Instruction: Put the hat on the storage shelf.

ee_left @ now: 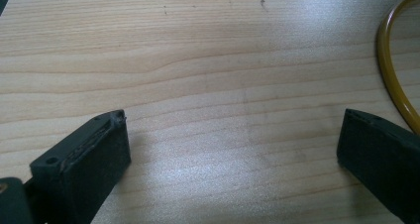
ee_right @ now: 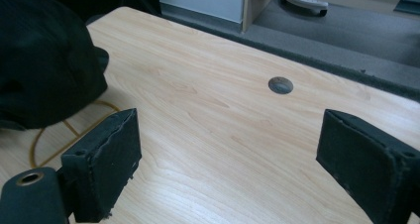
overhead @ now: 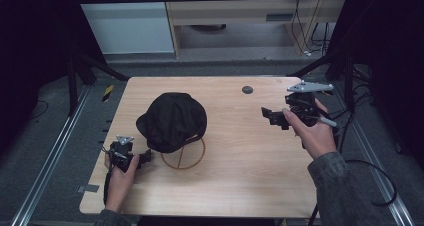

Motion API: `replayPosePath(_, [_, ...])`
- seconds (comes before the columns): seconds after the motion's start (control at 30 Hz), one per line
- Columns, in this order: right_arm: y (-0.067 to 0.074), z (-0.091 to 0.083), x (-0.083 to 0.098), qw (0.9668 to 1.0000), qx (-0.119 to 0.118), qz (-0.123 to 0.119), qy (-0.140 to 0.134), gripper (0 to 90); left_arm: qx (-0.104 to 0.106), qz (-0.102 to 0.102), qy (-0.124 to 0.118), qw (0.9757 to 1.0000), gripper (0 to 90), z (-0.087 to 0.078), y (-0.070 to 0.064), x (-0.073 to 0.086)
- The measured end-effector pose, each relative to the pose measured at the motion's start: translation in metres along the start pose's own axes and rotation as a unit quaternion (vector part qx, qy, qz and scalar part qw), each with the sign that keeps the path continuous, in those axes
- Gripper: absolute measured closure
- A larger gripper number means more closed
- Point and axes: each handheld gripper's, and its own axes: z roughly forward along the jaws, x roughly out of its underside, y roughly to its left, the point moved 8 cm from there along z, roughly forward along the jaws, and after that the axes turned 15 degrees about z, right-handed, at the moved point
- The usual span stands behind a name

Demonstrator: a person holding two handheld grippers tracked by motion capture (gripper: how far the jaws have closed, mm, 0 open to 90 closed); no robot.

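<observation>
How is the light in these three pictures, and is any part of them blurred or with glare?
High view: dim, with dark edges; the black cap loses its detail. Left gripper view: the table is sharp, with soft glare at the upper right and bottom centre; the claw pads are slightly soft. Right gripper view: evenly lit; the cap at the left is a dark, blurred mass.

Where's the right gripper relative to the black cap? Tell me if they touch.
Apart. In the high view the right gripper sits well to the right of the black cap, with bare table between them.
</observation>
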Motion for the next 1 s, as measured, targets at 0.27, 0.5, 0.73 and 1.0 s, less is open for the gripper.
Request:
replayPosePath(0.27, [-0.015, 0.021, 0.026, 0.9998, 0.012, 0.006, 0.014, 10.7, 0.000, 0.000, 0.000, 1.0000, 0.0, 0.000, 0.000, 0.000])
replayPosePath(0.5, [-0.024, 0.037, 0.045, 0.9996, 0.017, 0.012, 0.022, 10.6, 0.000, 0.000, 0.000, 1.0000, 0.0, 0.000, 0.000, 0.000])
replayPosePath(0.73, [-0.030, 0.057, 0.066, 0.9990, 0.026, 0.012, 0.035, 10.0, 0.000, 0.000, 0.000, 1.0000, 0.0, 0.000, 0.000, 0.000])
replayPosePath(1.0, [-0.032, 0.074, 0.093, 0.9983, 0.028, 0.019, 0.048, 10.0, 0.000, 0.000, 0.000, 1.0000, 0.0, 0.000, 0.000, 0.000])
